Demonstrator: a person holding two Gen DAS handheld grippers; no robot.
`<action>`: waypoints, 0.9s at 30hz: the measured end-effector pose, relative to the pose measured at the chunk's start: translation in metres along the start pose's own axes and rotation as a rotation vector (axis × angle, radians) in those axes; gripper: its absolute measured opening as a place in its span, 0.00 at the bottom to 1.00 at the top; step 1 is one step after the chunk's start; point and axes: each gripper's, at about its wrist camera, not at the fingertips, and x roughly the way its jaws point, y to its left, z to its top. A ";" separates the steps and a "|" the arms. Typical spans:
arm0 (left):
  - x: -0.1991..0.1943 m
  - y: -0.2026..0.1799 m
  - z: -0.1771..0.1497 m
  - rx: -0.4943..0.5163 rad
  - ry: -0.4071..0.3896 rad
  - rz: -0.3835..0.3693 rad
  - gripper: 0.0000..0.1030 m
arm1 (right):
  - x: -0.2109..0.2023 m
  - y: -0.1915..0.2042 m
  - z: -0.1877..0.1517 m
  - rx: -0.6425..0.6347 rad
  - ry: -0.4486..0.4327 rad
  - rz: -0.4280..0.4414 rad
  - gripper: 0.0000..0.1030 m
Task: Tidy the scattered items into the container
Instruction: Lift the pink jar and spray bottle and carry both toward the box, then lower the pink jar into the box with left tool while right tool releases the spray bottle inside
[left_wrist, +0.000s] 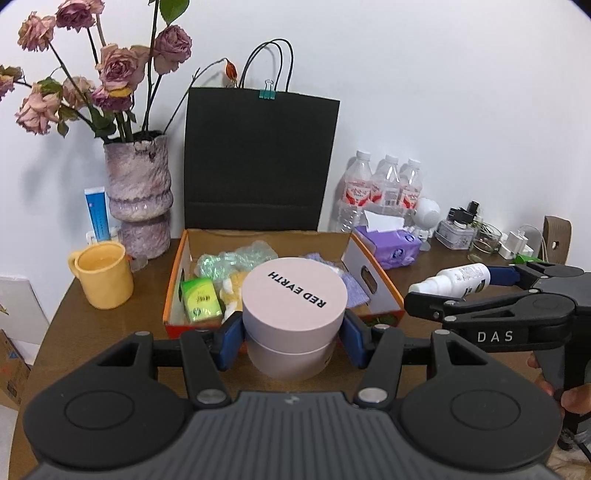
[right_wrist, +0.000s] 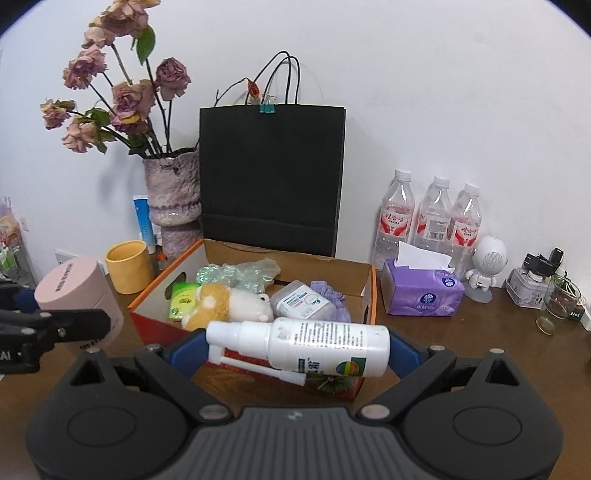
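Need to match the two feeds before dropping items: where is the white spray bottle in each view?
Left wrist: white spray bottle at right edge, lying sideways in the right hand-held gripper.
Right wrist: bottle bottom centre, crosswise between the pads, before the cardboard box.
Shared landmark: black paper bag behind the box.

counter (right_wrist: 461, 343): brown wood, you see it run to the white wall | centre: open cardboard box (right_wrist: 364, 275) | behind it: black paper bag (right_wrist: 271, 177) | left: yellow mug (left_wrist: 105, 275), purple vase (left_wrist: 138, 195) | right: purple tissue pack (right_wrist: 421, 293), three water bottles (right_wrist: 430, 218), white robot figure (right_wrist: 487, 264), glass jar (right_wrist: 557, 304)
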 end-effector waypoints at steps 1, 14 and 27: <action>0.003 0.001 0.002 -0.003 -0.001 0.003 0.55 | 0.003 -0.001 0.001 0.001 0.000 -0.001 0.96; 0.053 0.006 0.033 0.000 0.017 0.032 0.55 | 0.065 -0.010 0.023 0.002 0.069 0.020 0.96; 0.154 0.028 0.069 0.041 0.107 0.087 0.55 | 0.164 -0.018 0.058 -0.019 0.163 -0.003 0.96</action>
